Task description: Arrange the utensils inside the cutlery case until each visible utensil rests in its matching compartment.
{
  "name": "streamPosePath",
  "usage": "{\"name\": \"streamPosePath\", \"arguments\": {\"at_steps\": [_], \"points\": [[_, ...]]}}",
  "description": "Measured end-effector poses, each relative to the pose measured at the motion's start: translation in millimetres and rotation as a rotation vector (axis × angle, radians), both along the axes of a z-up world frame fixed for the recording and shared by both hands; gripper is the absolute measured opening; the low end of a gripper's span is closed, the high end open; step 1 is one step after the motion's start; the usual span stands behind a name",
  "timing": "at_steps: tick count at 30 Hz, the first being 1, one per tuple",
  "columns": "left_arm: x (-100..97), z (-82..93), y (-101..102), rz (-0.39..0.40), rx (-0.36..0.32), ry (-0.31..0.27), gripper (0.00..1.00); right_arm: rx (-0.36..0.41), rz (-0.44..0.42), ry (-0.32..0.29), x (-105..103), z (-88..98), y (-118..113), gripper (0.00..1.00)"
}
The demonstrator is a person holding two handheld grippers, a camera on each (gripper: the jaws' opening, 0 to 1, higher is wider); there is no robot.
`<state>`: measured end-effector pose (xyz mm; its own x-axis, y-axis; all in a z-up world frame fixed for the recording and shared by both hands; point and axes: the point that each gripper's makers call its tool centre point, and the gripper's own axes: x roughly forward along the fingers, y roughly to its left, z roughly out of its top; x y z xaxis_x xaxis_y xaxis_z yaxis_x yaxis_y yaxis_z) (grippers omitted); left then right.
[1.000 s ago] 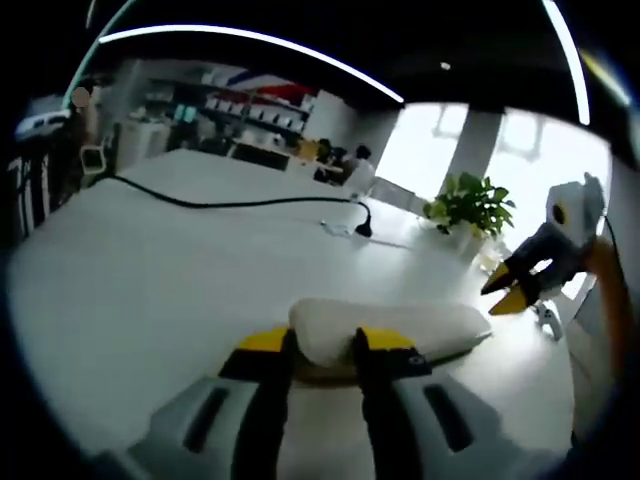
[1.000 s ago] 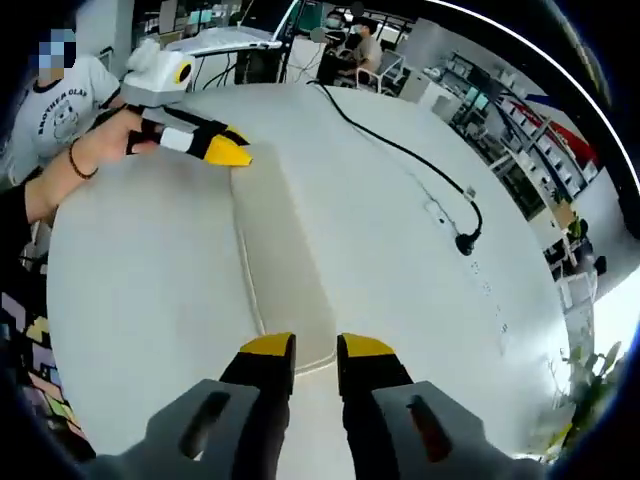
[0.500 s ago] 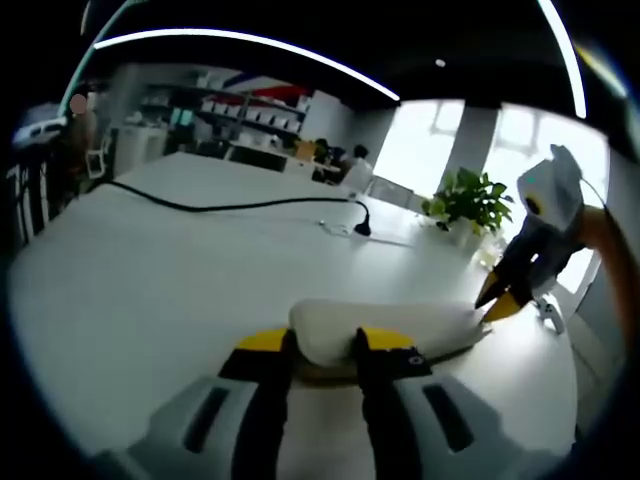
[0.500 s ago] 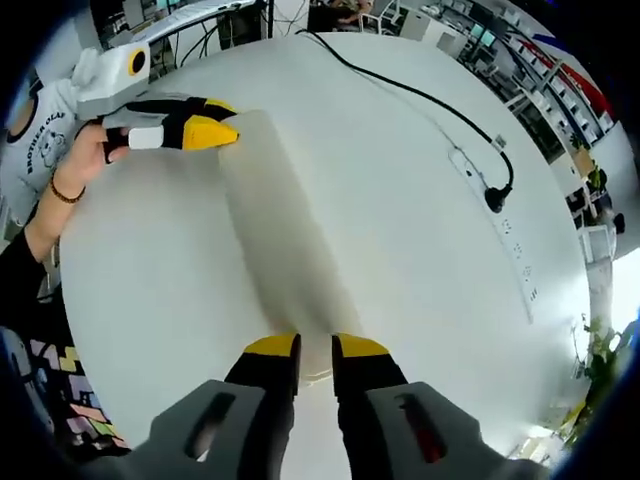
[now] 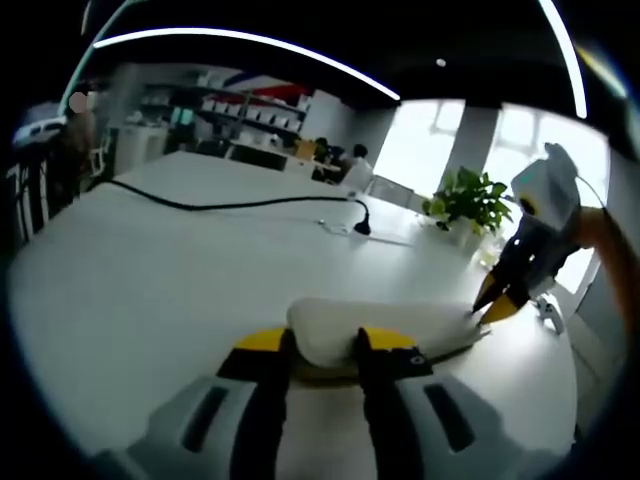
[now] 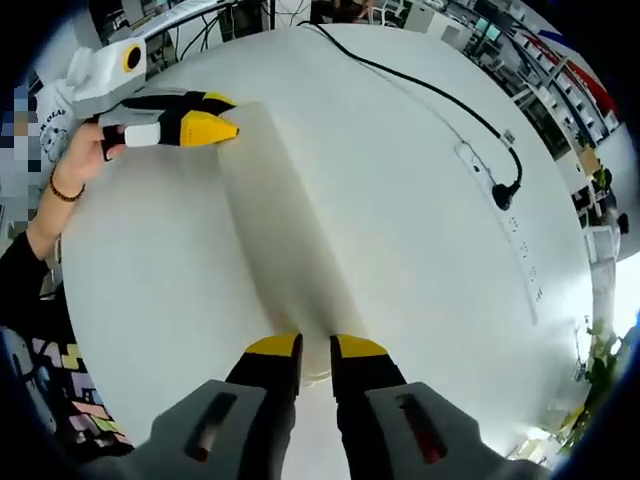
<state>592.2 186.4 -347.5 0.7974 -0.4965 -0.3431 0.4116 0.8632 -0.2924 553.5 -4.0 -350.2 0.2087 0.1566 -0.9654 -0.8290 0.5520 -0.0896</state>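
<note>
— Two grippers on one case, am I reading that right?

— Yes. I am looking at a long cream cutlery case (image 6: 285, 230) lying closed on the white desk (image 6: 400, 200), and I am working one end with each gripper. In the right gripper view, the right gripper (image 6: 315, 348) is sitting at the near end of the case, its yellow-tipped jaws almost together with the case edge between the tips. The left gripper (image 6: 205, 128) is touching the far end, a hand (image 6: 85, 160) gripping its handle.

— And the left gripper view?

— Same case (image 5: 385, 325), seen endwise. The left gripper (image 5: 325, 342) is straddling the near end, jaws narrowly parted and pressing against the case on both sides. The right gripper (image 5: 495, 305) is coming in at the far end, tips touching the case.

— Any utensils showing?

— I cannot tell; the case is hiding whatever is inside.

— Anything else on the desk?

— A black cable (image 6: 420, 90) is running to a power strip (image 6: 500, 215), well apart from the case. A potted plant (image 5: 468, 205) is standing beyond the desk.
</note>
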Motion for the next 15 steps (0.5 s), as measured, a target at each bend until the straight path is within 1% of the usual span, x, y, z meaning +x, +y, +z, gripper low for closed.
{"name": "streamPosePath", "arguments": {"at_steps": [1, 2, 3, 4, 5, 6, 7, 8, 10, 11, 12, 13, 14, 15], "points": [[3.0, 3.1, 2, -0.010, 0.057, -0.045, 0.27, -0.004, 0.002, 0.001, 0, -0.1, 0, 0.11], [3.7, 3.4, 1, -0.020, 0.101, -0.066, 0.27, -0.006, 0.005, 0.000, 0, -0.1, 1, 0.11], [1.8, 5.9, -1, -0.060, 0.161, -0.092, 0.25, -0.008, 0.000, -0.001, 0, -0.1, 1, 0.11], [1.1, 6.6, 0, -0.071, 0.200, -0.087, 0.23, -0.009, -0.006, -0.002, 0, -0.1, 1, 0.11], [3.6, 9.0, 1, -0.082, 0.237, -0.097, 0.21, -0.010, -0.012, -0.003, 0, 0.0, 1, 0.11], [7.5, 17.2, -3, -0.103, 0.262, -0.133, 0.20, -0.011, -0.018, -0.001, 1, -0.1, 1, 0.11], [8.5, 21.4, -6, -0.123, 0.273, -0.140, 0.20, -0.011, -0.019, -0.001, 1, -0.1, 1, 0.11], [8.5, 24.4, -8, -0.146, 0.288, -0.135, 0.20, -0.011, -0.019, 0.001, 0, -0.2, 1, 0.11], [4.7, 28.2, -16, -0.224, 0.321, -0.086, 0.14, -0.012, -0.018, 0.006, 0, -0.3, 1, 0.11], [1.1, 25.3, -19, -0.282, 0.371, -0.032, 0.12, -0.012, -0.015, 0.008, 0, -0.6, 1, 0.11], [-1.4, 22.3, -19, -0.309, 0.404, 0.011, 0.10, -0.014, -0.023, 0.017, 1, -0.8, 1, 0.11], [-5.0, 15.8, -19, -0.350, 0.453, 0.084, 0.07, -0.019, -0.031, 0.022, 3, -0.9, 1, 0.11], [-6.7, 12.7, -19, -0.380, 0.488, 0.111, 0.06, -0.026, -0.027, 0.022, 2, -0.8, 2, 0.11], [-3.3, 11.7, -19, -0.394, 0.531, 0.114, 0.05, -0.038, -0.017, 0.022, 2, -0.8, 2, 0.11]]}}
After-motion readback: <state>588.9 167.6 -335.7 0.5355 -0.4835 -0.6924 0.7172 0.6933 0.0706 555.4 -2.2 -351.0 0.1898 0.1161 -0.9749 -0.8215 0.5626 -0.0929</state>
